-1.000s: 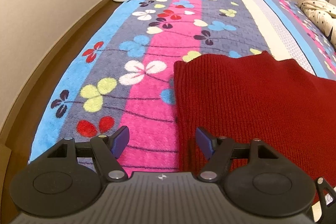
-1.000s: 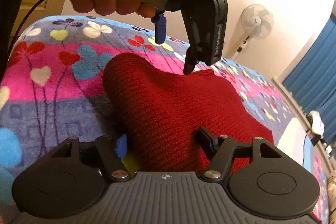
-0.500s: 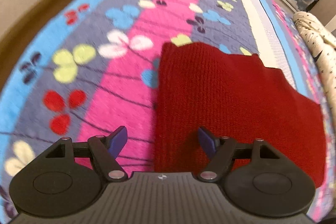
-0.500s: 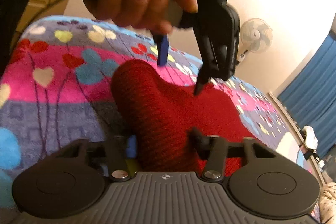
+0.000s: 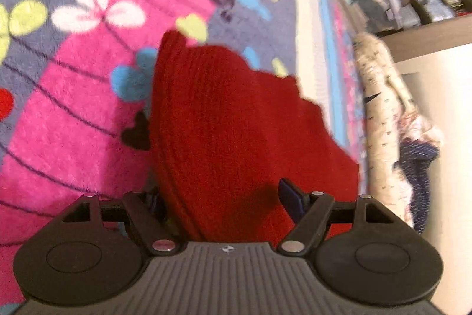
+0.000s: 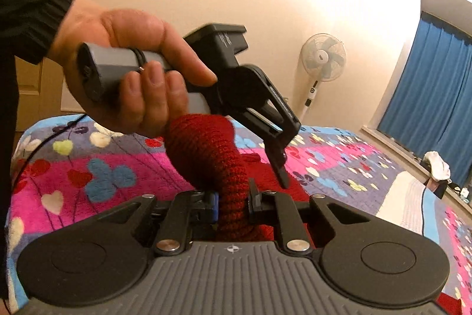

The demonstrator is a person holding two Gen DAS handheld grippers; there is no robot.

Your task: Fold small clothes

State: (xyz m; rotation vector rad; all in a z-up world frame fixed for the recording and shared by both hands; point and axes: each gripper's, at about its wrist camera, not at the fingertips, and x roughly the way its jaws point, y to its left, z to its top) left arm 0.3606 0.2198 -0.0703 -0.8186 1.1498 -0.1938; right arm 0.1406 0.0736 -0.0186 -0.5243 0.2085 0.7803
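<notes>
A dark red knitted garment (image 5: 224, 120) lies on the flowered bed blanket (image 5: 67, 114). My left gripper (image 5: 221, 200) is open, its jaws wide on either side of the garment's near edge, with cloth bunched between them. In the right wrist view my right gripper (image 6: 233, 205) is shut on a raised fold of the red garment (image 6: 206, 146), lifted off the blanket. The left gripper (image 6: 265, 138), held in a hand, shows there just above and behind that fold, pointing down at the cloth.
The blanket (image 6: 88, 167) covers the whole bed. A pile of pale and dark clothes (image 5: 392, 120) lies at the bed's right side. A standing fan (image 6: 323, 61) is by the wall. Blue curtains (image 6: 433, 96) and a white cloth (image 6: 438, 164) are at the far end.
My right gripper has closed on the garment's edge and lifted it. My left gripper has come down and forward over the garment, still open; its view is tilted and blurred.
</notes>
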